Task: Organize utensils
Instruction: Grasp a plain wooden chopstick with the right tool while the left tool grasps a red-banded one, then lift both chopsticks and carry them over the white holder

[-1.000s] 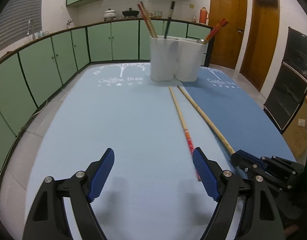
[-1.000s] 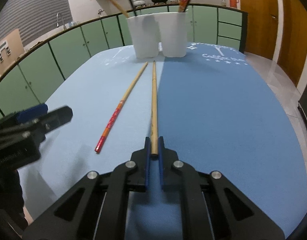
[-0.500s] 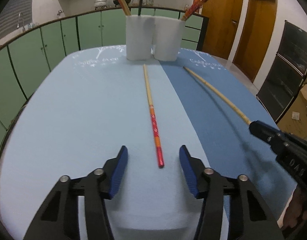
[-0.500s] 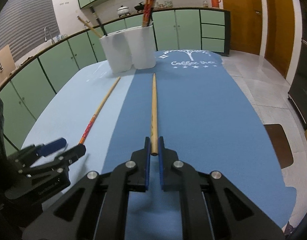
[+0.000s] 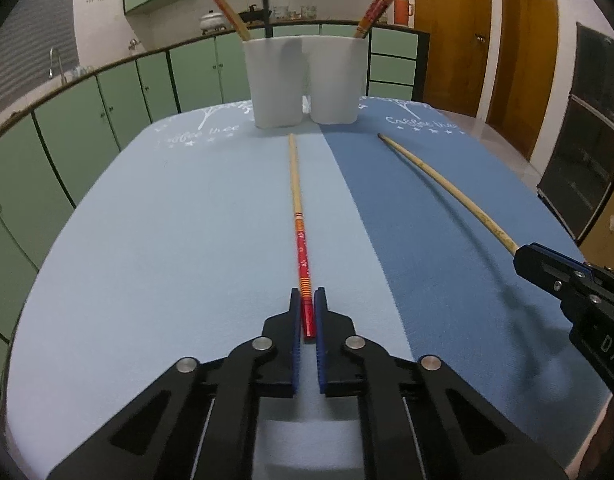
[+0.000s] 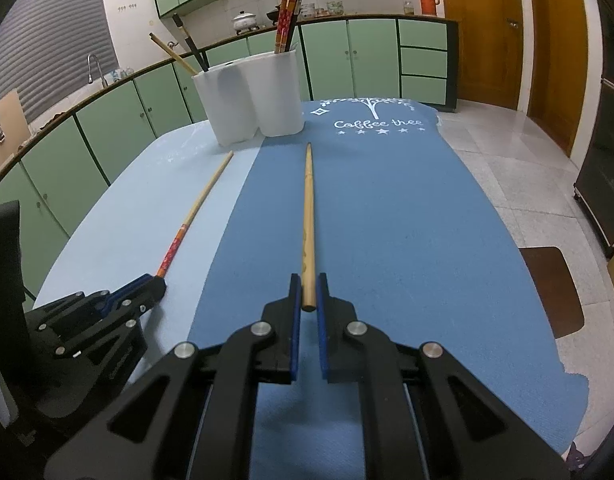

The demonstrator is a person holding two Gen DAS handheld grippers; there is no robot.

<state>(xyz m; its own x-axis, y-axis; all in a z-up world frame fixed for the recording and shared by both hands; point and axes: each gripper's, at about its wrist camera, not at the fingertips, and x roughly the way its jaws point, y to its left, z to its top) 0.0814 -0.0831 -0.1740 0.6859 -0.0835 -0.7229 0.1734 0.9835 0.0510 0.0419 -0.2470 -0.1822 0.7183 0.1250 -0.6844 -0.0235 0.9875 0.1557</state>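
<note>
My left gripper [image 5: 306, 300] is shut on the red end of a red-and-bamboo chopstick [image 5: 297, 208] that lies on the pale blue cloth, tip toward the holder. My right gripper [image 6: 307, 286] is shut on the butt of a plain bamboo chopstick [image 6: 308, 208], which points ahead over the dark blue cloth. In the left wrist view that plain chopstick [image 5: 447, 184] runs to the right gripper [image 5: 527, 258] at the right edge. A white two-cup utensil holder [image 5: 303, 80] with several chopsticks in it stands at the far end of the table; it shows in the right wrist view too as the holder [image 6: 251, 92].
The table wears a pale blue cloth [image 5: 147, 240] on the left and a dark blue one [image 6: 407, 220] on the right. Green cabinets [image 5: 87, 120] curve round the left and back. Wooden doors [image 5: 523, 48] and a tiled floor [image 6: 527, 168] lie to the right.
My left gripper slid right and down onto the red chopstick and its jaws came together on the red end. The right gripper kept its grip on the plain chopstick and swung it rightward.
</note>
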